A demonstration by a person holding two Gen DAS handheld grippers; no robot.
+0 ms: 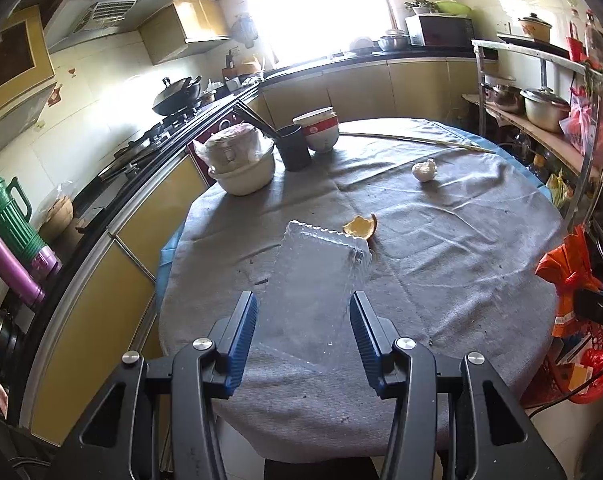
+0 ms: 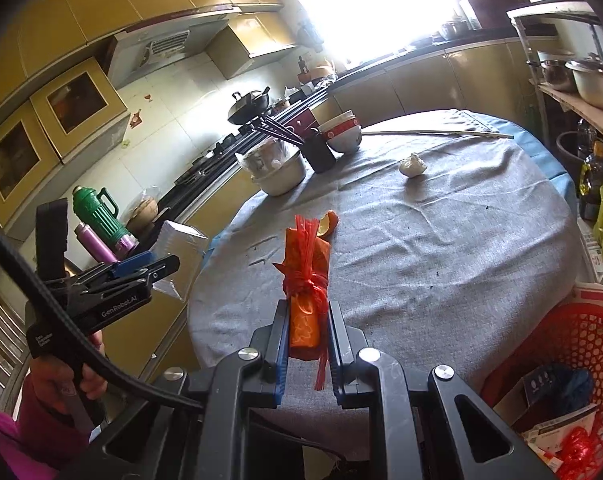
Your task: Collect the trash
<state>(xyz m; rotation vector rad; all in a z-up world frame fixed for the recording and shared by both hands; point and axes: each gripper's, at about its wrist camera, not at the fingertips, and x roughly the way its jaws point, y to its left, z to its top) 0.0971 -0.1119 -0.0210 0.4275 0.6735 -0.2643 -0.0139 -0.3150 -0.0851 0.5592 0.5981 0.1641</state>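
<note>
My left gripper [image 1: 303,308] is closed on a clear plastic tray [image 1: 315,280] and holds it above the grey-clothed round table [image 1: 441,248]; the tray also shows in the right wrist view [image 2: 179,250], lifted off the table's left side. My right gripper [image 2: 309,316] is shut on an orange packet wrapped in red mesh netting [image 2: 307,280], held over the table's near edge. An orange peel [image 1: 361,226] lies on the cloth, also seen in the right wrist view [image 2: 328,222]. A crumpled white tissue [image 1: 424,170] lies farther back.
A red plastic basket [image 2: 573,360] holding trash stands on the floor at the right. Stacked bowls [image 1: 319,128], a black chopstick holder [image 1: 293,148] and a covered basin [image 1: 241,164] sit at the table's far left. A long thin stick [image 1: 417,140] lies across the back.
</note>
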